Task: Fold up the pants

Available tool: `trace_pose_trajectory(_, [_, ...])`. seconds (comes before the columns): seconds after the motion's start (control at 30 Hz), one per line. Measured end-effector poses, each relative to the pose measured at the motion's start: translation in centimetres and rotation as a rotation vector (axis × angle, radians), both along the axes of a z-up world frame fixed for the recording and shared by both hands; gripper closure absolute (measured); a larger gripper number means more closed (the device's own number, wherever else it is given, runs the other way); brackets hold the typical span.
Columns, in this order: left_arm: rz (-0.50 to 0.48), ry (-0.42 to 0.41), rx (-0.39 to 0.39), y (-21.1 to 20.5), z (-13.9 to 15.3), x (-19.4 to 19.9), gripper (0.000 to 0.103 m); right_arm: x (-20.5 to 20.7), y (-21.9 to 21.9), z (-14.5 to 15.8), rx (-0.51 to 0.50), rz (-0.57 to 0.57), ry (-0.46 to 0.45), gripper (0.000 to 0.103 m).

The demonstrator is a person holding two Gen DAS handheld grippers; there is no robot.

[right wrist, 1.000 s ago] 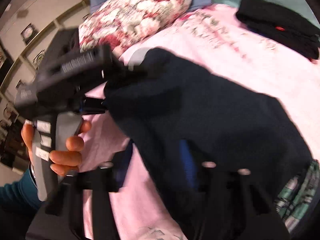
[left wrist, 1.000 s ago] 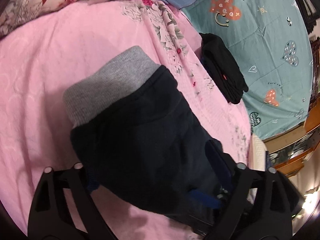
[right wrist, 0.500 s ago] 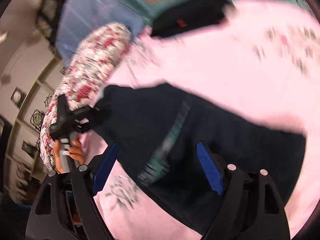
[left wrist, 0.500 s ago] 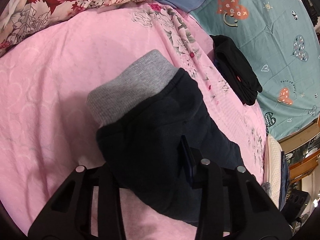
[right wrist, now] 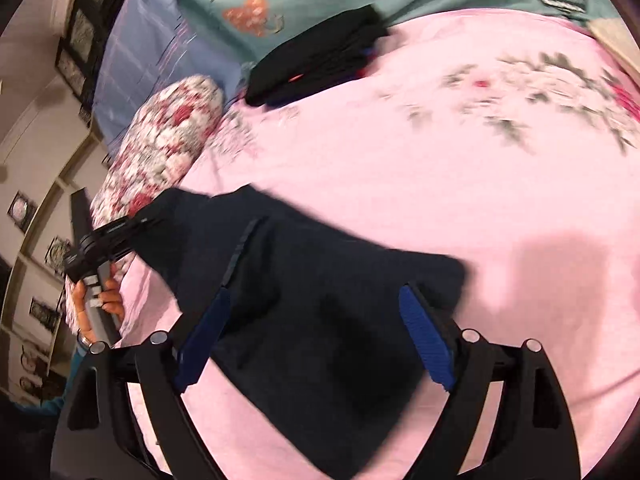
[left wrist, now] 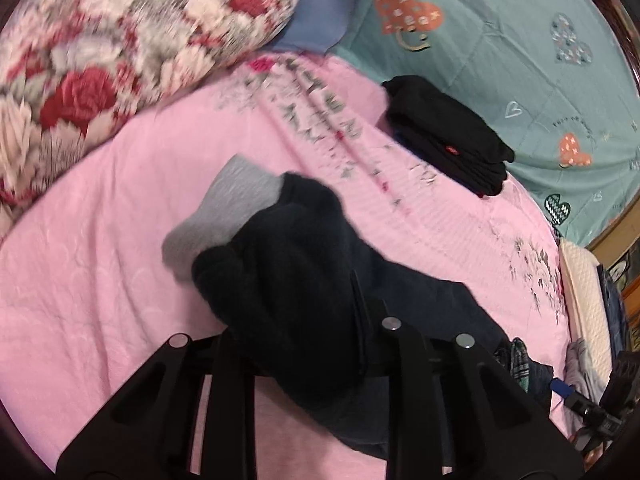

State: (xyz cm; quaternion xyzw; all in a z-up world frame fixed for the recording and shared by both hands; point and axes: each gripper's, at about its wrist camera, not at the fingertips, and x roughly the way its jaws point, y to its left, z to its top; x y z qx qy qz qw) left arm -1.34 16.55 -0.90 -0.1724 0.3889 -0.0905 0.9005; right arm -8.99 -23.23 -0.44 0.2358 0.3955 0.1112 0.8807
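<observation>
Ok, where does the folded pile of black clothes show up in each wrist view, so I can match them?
Left wrist view: the folded pile of black clothes lies upper right, where the pink quilt meets the teal heart-print sheet.
Right wrist view: same pile, top centre, on that same border.
Shared landmark: the red-and-white floral pillow.

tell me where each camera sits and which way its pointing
Left wrist: sits on the left gripper, looking along its fingers across the pink blanket at the dark pants clamped between them; only gripper fingers show.
Right wrist: sits on the right gripper, open over the pants' other end, facing the flowered pillow; a hand holding the left gripper shows at left.
Shared: pants, blanket, pillow, the folded black clothes, and each gripper appears in the other's view.
</observation>
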Motion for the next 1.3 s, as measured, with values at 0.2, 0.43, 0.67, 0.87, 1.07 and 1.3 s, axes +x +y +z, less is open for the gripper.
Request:
trace_pose_trajectory(0.2, [-0.115,-0.095,0.119,-6.8,3.4,-1.8,0.081,-1.9,-5.3,-2.7,0.186,-0.120,0.009,0.016])
trace_pose_trajectory(0.43, [-0.429,-0.263,0.279,-18.8,6.3,-7.6,0.082,-3.0,-8.6,-4.0,0.334,-0.259,0.039,0.016])
trace_pose_trajectory(0.67, [-0.766,-0.269,0.432,-28.3,3.3,-13.5,0.083,-4.6,-11.6,-5.0,0.531,-0.359,0.019,0.016])
trace_pose_trajectory(0.87, [-0.828,-0.291,0.566,-29.9,0.2,-16.2,0.077,-4.3,-10.7,-4.4,0.493,-0.332,0.030,0.016])
trace_pose_trajectory(1.07, [-0.913,-0.263,0.481,-28.7,0.2,-17.6,0.011,-5.0,-10.3,-2.9,0.431,-0.329,-0.052,0.016])
trace_pose_trajectory(1.3, [-0.827,-0.224,0.293,-23.5,2.9,-15.2,0.011,-5.9,-5.1,2.5,0.520,0.026,-0.294,0.011])
